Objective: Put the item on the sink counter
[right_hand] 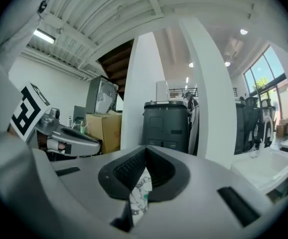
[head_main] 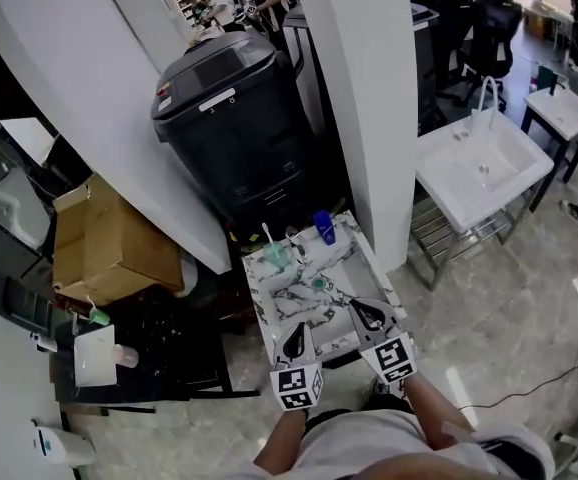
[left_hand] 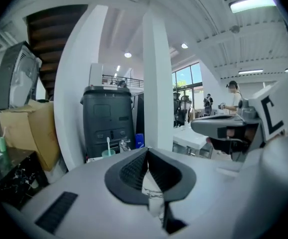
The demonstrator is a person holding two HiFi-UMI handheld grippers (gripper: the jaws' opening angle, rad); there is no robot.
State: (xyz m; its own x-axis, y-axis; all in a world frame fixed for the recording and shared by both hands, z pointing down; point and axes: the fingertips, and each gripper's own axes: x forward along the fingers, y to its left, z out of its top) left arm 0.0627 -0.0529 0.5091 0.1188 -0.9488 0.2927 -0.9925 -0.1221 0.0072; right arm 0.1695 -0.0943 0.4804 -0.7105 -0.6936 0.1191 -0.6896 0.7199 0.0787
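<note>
Marble-patterned tray (head_main: 304,306) is held level; left gripper (head_main: 295,342) and right gripper (head_main: 369,315) both clamp its near edge, probably keeping the toothbrush cup (head_main: 275,257) upright.

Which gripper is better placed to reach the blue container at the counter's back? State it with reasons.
Right, probably: the right gripper reaches further over the marble counter, nearer the blue container; the left gripper hangs back at the near edge. Both are shut.

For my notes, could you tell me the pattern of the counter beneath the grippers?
Counter: white marble, dark veins; head view.
</note>
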